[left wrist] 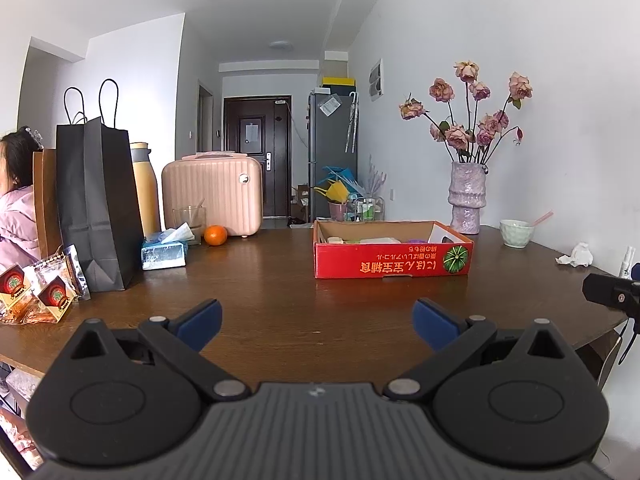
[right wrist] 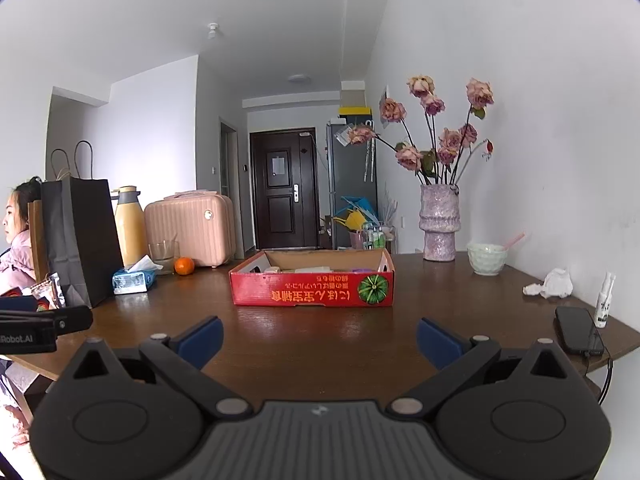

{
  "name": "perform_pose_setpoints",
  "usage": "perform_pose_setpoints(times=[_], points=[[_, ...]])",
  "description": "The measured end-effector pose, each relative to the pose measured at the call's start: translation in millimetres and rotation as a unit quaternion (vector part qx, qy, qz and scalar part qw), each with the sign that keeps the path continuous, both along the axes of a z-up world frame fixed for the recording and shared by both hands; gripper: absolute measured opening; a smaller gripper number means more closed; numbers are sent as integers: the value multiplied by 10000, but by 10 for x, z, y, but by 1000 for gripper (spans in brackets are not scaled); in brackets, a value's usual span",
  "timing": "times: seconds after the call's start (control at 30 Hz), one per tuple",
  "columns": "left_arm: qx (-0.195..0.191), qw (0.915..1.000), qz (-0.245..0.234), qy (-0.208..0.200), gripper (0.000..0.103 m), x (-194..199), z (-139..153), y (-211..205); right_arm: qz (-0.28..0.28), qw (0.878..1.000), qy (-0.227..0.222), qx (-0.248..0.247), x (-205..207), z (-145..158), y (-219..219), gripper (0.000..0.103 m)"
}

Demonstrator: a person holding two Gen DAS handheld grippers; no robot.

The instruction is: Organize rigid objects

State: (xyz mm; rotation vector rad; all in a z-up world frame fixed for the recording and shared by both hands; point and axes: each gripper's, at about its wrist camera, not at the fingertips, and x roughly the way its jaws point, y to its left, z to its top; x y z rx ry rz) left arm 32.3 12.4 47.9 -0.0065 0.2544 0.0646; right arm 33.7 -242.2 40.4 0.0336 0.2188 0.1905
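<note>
Left wrist view: the left gripper (left wrist: 316, 322) hangs low over the near edge of the brown table (left wrist: 260, 304), its 2 blue fingers (left wrist: 200, 322) spread wide with nothing between them. The red box (left wrist: 394, 262) sits on the table well ahead of the fingers and a little right of the gap between them, its printed side facing the camera. Inside it lie several flat items, pale and purple, only partly visible over the wall. Left of the box, an orange (left wrist: 215, 235) rests by a tissue pack (left wrist: 164, 252), with a glass (left wrist: 189, 220) and a pink case (left wrist: 212, 194) behind. A black bag (left wrist: 96, 204) stands at the far left, snack packets (left wrist: 40, 292) in front of it. Right of the box stand a vase (left wrist: 467, 198) of dried roses and a bowl (left wrist: 517, 233), with a crumpled tissue (left wrist: 576, 256) near the table's right edge.

Right wrist view: the right gripper (right wrist: 320, 338) is likewise held apart and empty above the near edge. The box (right wrist: 312, 286) lies well ahead, almost centred on the gap, touching neither finger. A phone (right wrist: 578, 330) lies at the right edge just beside the right finger, with a small spray bottle (right wrist: 604, 300) next to it. Part of the left gripper shows at the left border.
</note>
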Motion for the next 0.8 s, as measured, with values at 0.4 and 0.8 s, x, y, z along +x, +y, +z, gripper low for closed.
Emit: perform_pose_setpoints(times=[0.4, 0.8], points=[[-119, 9998, 27, 139, 103, 29, -8, 11, -9, 10000, 8, 11, 0, 33, -5, 103], [-69, 9999, -4, 84, 103, 14, -8, 2, -24, 10000, 23, -6, 9, 24, -18, 103]])
